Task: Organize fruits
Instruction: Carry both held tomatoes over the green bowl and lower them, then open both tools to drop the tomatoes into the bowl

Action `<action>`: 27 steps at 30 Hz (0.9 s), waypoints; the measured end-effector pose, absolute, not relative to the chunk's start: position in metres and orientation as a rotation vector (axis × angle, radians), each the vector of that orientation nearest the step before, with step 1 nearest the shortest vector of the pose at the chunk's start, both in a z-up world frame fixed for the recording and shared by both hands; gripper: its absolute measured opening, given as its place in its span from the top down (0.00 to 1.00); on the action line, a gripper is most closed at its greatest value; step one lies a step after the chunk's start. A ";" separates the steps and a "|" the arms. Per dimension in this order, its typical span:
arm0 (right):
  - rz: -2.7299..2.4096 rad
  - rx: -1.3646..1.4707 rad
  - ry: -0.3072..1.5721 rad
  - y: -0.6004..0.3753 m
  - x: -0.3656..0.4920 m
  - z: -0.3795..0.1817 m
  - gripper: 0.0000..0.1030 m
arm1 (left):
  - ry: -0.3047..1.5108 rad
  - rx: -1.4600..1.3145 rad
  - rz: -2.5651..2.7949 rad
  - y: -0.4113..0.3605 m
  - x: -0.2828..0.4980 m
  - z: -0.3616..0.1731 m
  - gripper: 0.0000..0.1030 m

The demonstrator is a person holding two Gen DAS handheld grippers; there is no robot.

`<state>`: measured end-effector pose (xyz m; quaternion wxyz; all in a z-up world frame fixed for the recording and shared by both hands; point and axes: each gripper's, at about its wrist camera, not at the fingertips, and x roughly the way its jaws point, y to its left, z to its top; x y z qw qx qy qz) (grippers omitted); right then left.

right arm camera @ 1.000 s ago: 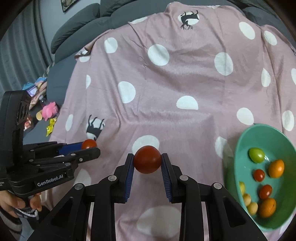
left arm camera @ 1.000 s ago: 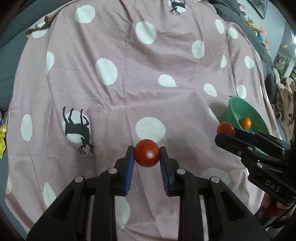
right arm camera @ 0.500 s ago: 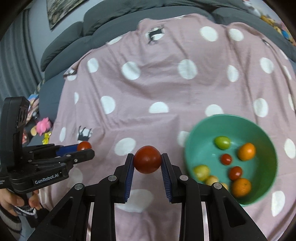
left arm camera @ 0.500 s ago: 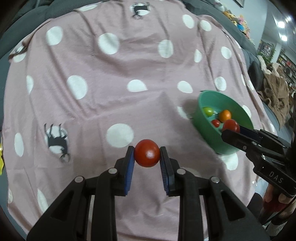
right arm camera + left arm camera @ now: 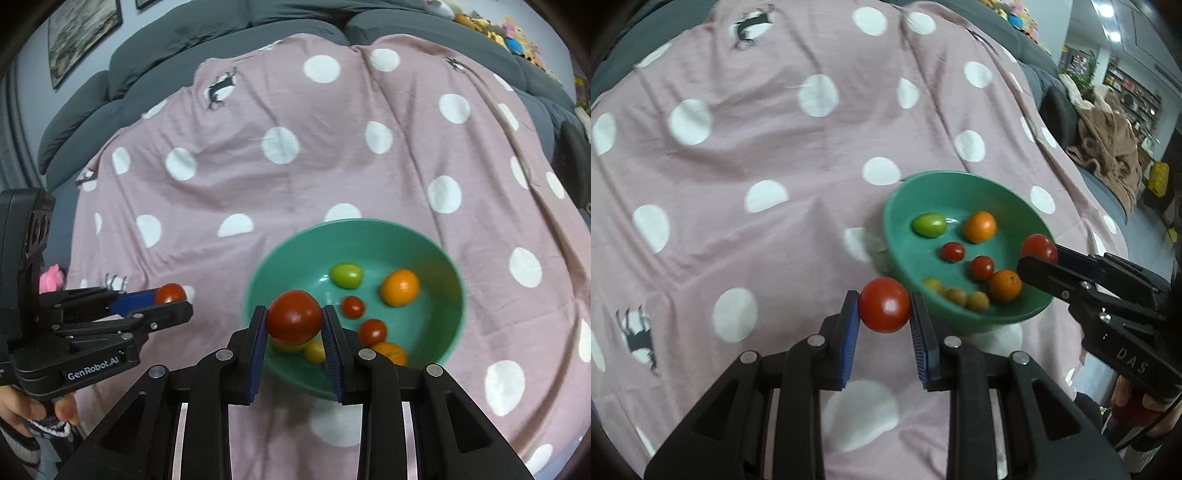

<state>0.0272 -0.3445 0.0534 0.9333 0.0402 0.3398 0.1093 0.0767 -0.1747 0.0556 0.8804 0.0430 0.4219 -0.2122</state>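
Between the blue pads at the bottom of each wrist view sits a red tomato: the left gripper (image 5: 884, 314) pinches one (image 5: 884, 309), and the right gripper (image 5: 293, 323) pinches another (image 5: 294, 316). Just beyond, toward 1 o'clock in the left view, the green bowl (image 5: 905, 195) rests on the spotted pink blanket (image 5: 775, 147). The right tomato looks to be over the bowl's near wall; the left one is just short of the rim, at about its 8 o'clock.

By my reading the job is well advanced. The bowl holds a green tomato (image 5: 929, 224), orange (image 5: 979, 226) and small red (image 5: 953, 251) ones, and yellowish ones near its front, and only these two remain to be dropped in. No loose fruit shows on the blanket.

The gripper bodies cover the nearest cloth, the yellowish fruits are blurred and partly hidden, and the blanket's far edge fades into the grey sofa (image 5: 221, 44) at 12 o'clock.
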 end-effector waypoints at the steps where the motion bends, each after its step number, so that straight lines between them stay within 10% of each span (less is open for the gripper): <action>1: 0.217 0.082 0.695 -0.348 0.028 0.053 0.70 | 0.884 0.093 -0.451 -0.181 0.079 0.054 0.74; 18: 0.151 0.064 0.821 -0.377 0.066 0.030 0.69 | 0.985 0.185 -0.494 -0.246 0.124 0.024 0.73; 27: 0.110 0.016 0.836 -0.381 0.071 0.034 0.68 | 0.976 0.185 -0.482 -0.248 0.128 0.034 0.41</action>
